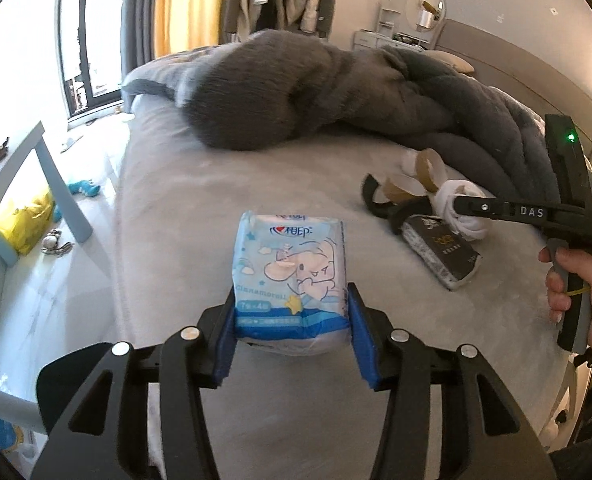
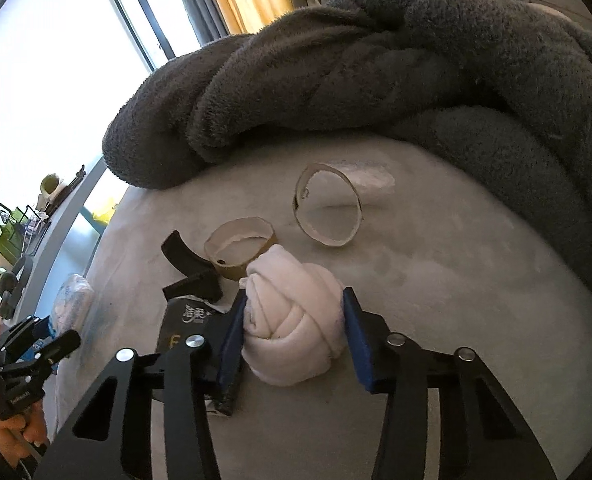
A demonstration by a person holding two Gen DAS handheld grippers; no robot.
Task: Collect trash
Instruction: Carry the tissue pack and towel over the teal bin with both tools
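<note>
Only the right wrist view shows the two cardboard rings (image 2: 328, 206) hollow. The left gripper (image 1: 291, 334) clamps a blue tissue pack (image 1: 289, 276) printed "Cinnamoroll" on the bed (image 1: 183, 208). The right gripper (image 2: 291, 338) brackets a white sock ball (image 2: 291, 320), one pad touching; its grip is unclear.

Left gripper (image 1: 291, 334) low in centre frame, blue pads (image 1: 225, 344) pressed against both sides of a pack. Right gripper (image 2: 293, 336) low centre, jaws apart, straddling a bundle; right hand (image 1: 576, 292) gripping handle at right edge.
</note>
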